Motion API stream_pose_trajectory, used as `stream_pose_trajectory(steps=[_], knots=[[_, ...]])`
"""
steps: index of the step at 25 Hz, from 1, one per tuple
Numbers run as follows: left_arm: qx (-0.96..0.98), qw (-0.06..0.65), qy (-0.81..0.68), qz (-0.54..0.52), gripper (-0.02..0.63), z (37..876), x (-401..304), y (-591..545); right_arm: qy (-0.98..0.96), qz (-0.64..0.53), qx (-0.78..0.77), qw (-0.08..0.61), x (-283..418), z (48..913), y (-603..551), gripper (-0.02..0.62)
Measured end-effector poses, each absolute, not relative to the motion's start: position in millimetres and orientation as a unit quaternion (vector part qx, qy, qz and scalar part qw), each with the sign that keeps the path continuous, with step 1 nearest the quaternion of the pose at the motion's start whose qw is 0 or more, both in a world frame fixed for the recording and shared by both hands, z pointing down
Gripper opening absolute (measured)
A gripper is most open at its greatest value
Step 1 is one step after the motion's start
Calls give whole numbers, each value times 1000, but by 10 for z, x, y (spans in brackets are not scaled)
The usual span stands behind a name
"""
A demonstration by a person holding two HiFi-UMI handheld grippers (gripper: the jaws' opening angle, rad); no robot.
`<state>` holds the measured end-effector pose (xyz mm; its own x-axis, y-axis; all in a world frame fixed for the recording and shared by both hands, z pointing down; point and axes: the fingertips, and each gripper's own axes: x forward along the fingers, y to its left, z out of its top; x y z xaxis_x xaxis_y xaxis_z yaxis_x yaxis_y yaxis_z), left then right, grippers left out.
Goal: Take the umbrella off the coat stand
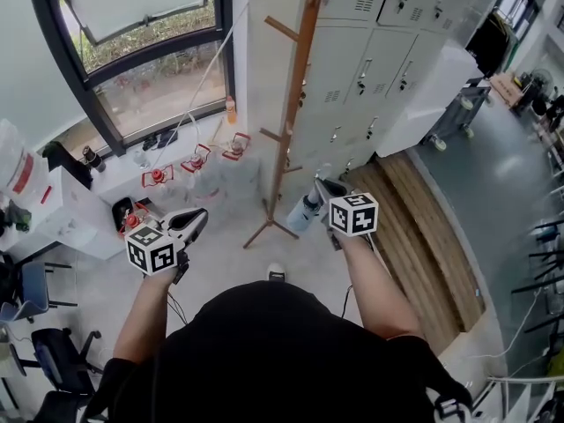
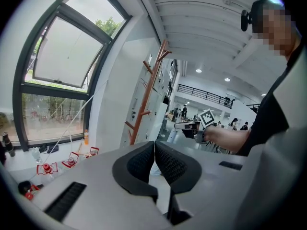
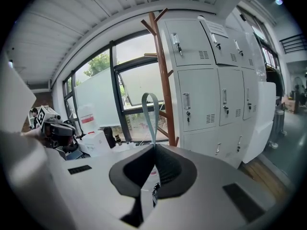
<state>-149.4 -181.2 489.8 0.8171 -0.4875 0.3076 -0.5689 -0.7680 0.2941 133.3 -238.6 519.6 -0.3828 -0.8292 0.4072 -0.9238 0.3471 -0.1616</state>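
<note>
My right gripper (image 3: 154, 147) has its fingers clamped on the pale blue-grey strap loop (image 3: 149, 113) so the folded pale umbrella (image 1: 304, 212) hangs below, apparently clear of the tall brown wooden coat stand (image 1: 291, 104); left gripper (image 2: 154, 150) fingers together, empty.

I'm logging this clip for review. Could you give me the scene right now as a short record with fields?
Coat stand: wooden, upright, beside grey lockers
Umbrella: folded, hanging below the right tool, clear of the stand
Umbrella strap: pale blue loop pinched between the right tool's jaws
Left tool: jaws together, empty
Task status: umbrella appears off the stand
</note>
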Motion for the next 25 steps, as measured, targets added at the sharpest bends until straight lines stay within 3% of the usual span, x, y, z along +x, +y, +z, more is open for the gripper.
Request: stream_pose_trajectory(steps=[25], knots=[[940, 186, -263, 113, 28, 4910, -1453, -1510, -794, 198, 565, 105, 1592, 5140, -1780, 14]])
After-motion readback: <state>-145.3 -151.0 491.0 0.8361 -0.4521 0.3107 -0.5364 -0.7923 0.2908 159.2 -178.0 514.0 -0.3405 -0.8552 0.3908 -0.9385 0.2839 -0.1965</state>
